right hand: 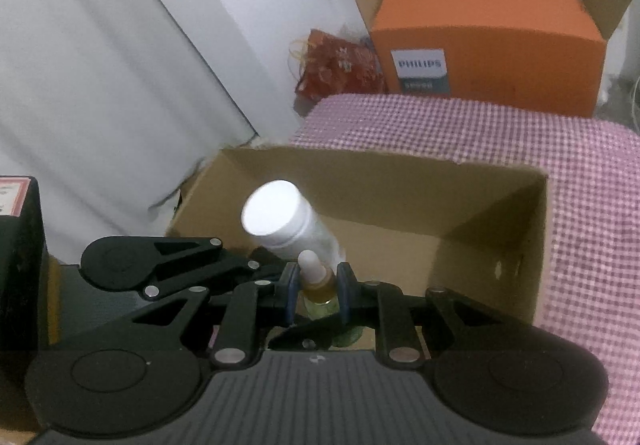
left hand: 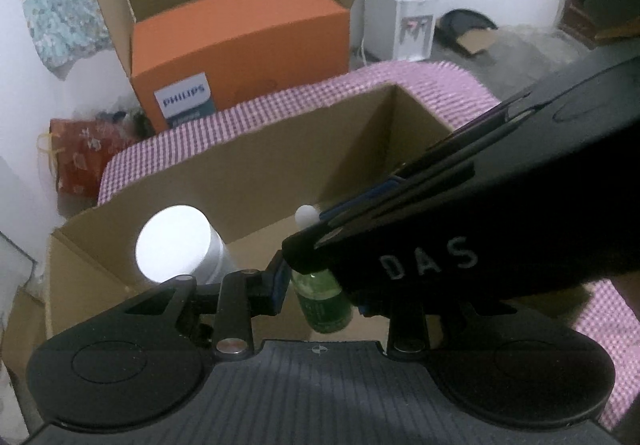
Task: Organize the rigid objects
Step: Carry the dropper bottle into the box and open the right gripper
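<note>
Green bottle (left hand: pixel 324 305) clenched in the left tongs (left hand: pixel 320 285); right tongs (right hand: pixel 318 295) grasp a dropper bottle (right hand: pixel 316 281) over the cardboard box (right hand: pixel 400 173)

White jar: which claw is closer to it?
Left, narrowly. The left claw sits right beside the white jar; the right claw comes in from the green bottle's other side.

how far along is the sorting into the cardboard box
Done: nothing clearly rests in the open brown cardboard box yet. In hand: the left gripper holds a green glass bottle; the right gripper clamps a small amber dropper bottle. Left: releasing them inside.
</note>
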A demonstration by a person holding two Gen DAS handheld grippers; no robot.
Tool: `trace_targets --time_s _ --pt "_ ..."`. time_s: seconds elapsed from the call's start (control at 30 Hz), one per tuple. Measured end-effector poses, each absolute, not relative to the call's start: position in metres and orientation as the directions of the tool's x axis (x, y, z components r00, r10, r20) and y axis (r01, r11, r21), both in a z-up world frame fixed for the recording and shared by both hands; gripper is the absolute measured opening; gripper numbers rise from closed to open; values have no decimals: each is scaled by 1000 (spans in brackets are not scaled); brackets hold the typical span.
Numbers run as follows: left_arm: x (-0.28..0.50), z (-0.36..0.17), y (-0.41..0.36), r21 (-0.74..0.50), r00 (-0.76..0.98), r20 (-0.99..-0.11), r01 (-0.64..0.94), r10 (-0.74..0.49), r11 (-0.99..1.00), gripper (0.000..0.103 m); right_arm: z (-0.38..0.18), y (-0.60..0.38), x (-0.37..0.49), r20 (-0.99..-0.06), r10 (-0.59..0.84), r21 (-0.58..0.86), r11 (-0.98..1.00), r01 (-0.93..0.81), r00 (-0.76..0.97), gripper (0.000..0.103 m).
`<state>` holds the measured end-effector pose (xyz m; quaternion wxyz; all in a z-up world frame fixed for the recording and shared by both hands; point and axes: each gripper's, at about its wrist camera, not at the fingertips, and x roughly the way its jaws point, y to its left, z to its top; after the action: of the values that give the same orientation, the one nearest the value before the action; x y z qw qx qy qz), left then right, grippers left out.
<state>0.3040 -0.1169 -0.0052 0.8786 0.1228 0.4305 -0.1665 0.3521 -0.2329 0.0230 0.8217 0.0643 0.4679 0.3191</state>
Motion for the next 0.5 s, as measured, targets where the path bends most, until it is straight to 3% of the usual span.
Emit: trace_targets --time_s 0.37,0.5 --pt "309 -9 -113 78 564 -809 383 -167 920 34 10 -223 363 -734 585 401 784 -474 345 19" --pt "306 -3 -113 68 567 -803 395 -185 916 40 14 -228 362 -724 593 416 783 -462 352 21"
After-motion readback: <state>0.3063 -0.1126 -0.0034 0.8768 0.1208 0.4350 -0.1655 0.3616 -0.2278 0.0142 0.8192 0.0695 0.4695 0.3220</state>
